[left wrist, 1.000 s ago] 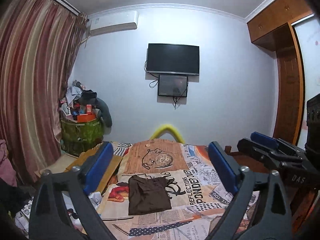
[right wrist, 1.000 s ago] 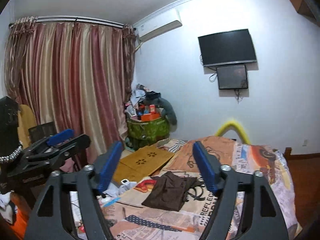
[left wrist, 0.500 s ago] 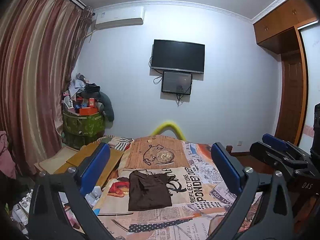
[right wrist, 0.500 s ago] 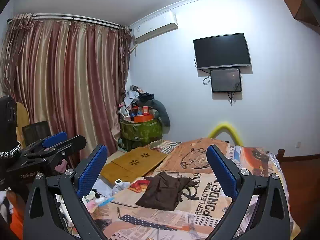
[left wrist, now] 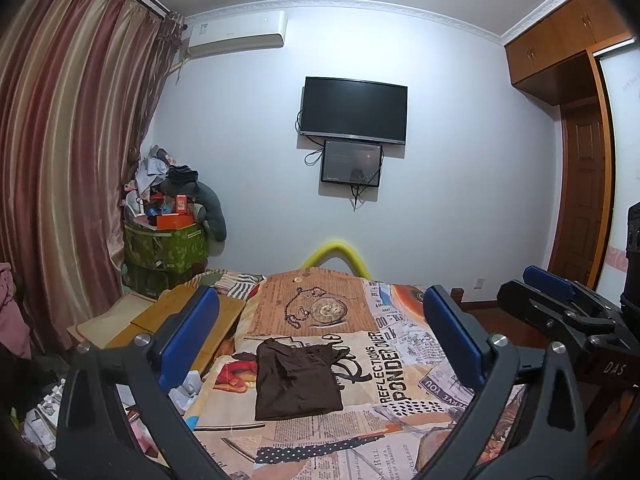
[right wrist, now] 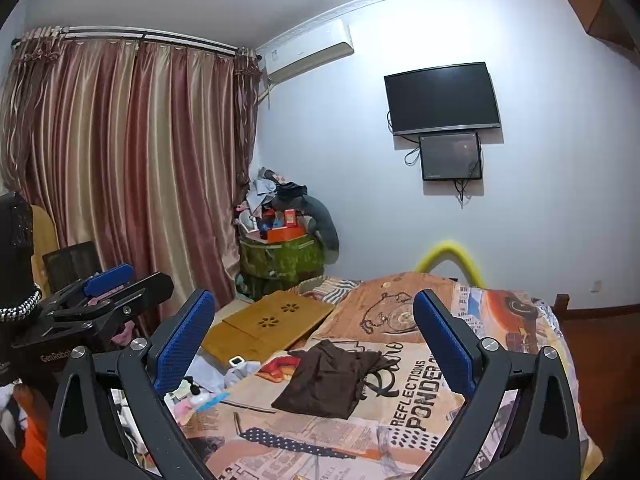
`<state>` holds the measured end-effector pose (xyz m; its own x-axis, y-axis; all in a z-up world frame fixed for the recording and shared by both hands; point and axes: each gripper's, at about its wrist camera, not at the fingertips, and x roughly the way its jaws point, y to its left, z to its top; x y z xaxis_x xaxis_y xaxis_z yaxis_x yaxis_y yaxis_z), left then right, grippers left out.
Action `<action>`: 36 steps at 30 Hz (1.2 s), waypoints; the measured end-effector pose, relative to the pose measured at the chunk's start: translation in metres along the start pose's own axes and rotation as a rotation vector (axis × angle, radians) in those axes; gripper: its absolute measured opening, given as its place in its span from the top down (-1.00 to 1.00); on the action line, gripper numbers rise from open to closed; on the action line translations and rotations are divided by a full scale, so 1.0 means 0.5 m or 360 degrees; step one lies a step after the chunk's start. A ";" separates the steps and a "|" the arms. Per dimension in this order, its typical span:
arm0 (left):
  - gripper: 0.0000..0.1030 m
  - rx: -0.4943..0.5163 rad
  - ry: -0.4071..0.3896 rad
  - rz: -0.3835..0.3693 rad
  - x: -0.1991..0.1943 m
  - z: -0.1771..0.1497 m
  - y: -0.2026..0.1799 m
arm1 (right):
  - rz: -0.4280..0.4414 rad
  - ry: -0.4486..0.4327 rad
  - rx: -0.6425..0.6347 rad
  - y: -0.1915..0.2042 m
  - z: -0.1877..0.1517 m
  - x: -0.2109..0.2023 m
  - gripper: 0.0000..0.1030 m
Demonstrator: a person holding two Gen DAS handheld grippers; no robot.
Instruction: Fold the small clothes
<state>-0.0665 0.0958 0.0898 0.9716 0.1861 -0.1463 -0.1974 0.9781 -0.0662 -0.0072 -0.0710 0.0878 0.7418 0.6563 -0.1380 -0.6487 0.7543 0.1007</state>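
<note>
Bedroom, printed bedspread (left wrist: 400,432), one brown garment (left wrist: 296,380).
Garment lies roughly squared with loose straps; both grippers, left (left wrist: 320,340) and right (right wrist: 314,338), hover released, empty.

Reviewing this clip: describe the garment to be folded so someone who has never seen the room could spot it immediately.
Start at the bed under the wall-mounted TV, covered by a newspaper-print bedspread. On its left half, beside the words REFLECTIONS PONDER, lies the dark brown garment, roughly flat with a rumpled top edge. It is the only plain, unprinted piece on the bedspread.
</note>
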 end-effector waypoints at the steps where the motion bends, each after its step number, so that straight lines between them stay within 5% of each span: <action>1: -1.00 0.0002 0.0001 0.0000 0.001 -0.001 0.002 | -0.0001 0.0001 0.0003 0.000 0.000 0.000 -0.92; 36: -1.00 0.0027 0.0056 -0.0071 0.024 -0.007 0.014 | -0.0055 -0.0019 0.0041 -0.001 0.008 -0.016 -1.00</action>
<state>-0.0566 0.1048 0.0840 0.9741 0.1390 -0.1782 -0.1511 0.9869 -0.0565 -0.0122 -0.0767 0.0930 0.7657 0.6299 -0.1302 -0.6182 0.7766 0.1214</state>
